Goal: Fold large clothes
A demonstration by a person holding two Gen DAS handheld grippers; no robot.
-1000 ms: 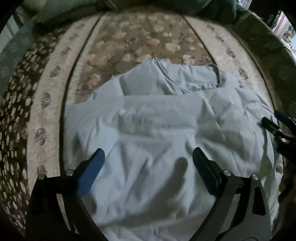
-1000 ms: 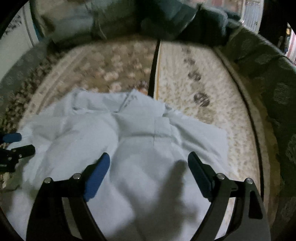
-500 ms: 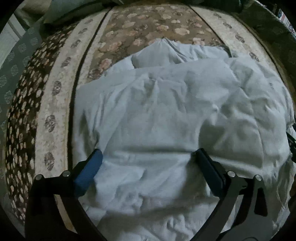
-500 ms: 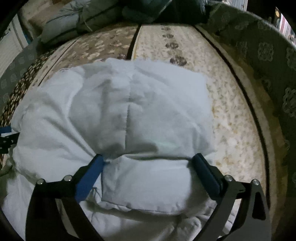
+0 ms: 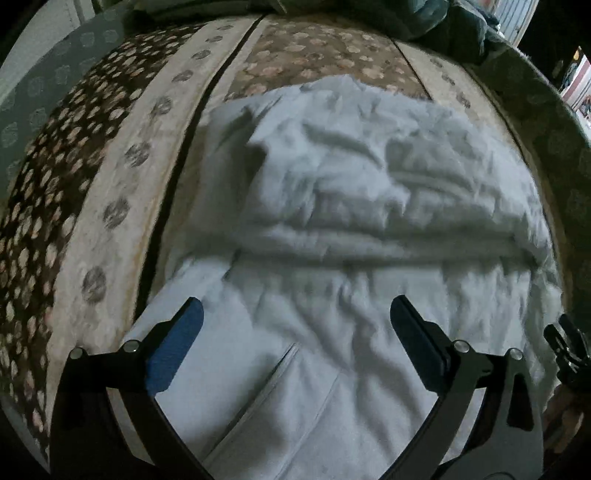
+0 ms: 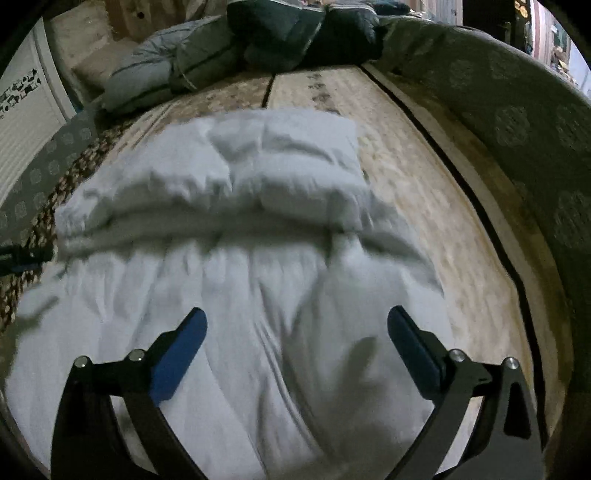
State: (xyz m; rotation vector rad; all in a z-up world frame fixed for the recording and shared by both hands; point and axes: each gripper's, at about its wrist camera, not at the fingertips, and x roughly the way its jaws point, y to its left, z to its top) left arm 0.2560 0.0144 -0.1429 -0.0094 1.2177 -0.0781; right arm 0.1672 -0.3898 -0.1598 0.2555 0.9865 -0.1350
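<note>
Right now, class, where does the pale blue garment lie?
The pale blue garment lies crumpled on the floral patterned rug, under both open grippers in both wrist views, its far part doubled over, with dark bedding piled beyond it.

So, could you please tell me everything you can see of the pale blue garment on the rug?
The pale blue garment is a large piece of soft, thin woven-looking cloth, heavily wrinkled. Its far part is folded over into a thick, layered roll running across the middle; the near part lies flatter, with a straight stitched seam. It rests on a floral patterned rug. The left gripper and right gripper are both open above it, gripping nothing.
</note>
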